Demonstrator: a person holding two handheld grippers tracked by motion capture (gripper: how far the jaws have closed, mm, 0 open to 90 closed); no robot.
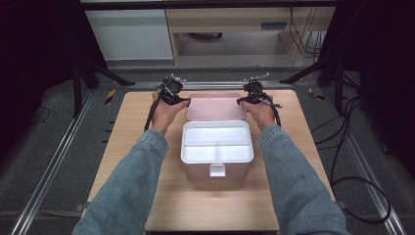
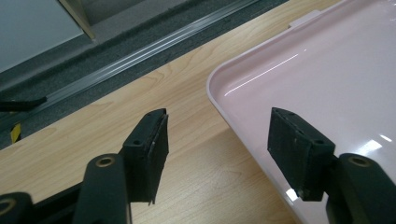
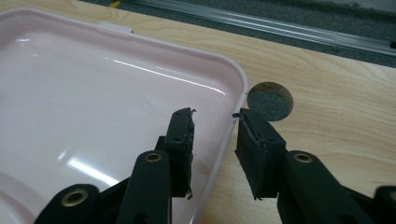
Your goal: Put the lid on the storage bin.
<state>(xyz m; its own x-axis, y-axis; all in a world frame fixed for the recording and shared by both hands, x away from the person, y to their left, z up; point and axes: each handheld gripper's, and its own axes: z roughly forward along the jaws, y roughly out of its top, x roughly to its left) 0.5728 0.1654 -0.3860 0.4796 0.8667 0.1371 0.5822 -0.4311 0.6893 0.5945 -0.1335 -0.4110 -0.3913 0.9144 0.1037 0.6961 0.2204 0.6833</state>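
The pink box [image 1: 217,155] stands mid-table with its white tray exposed, and its lid [image 1: 216,107] hangs open behind it. At the lid's left edge the left gripper [image 2: 217,140] has jaws wide apart, astride the rim. At the lid's right edge the right gripper [image 3: 215,140] straddles the rim with jaws narrowly apart.

A pink box [image 1: 217,166] sits in the middle of the counter [image 1: 132,142] with its top open. Inside it rests a white tray [image 1: 217,142] with one long part at the back and two small parts in front, and a white clip hangs on the front wall. Its pink lid [image 1: 215,107] is swung open behind it, shiny inside facing up, with rounded corners and a raised rim.
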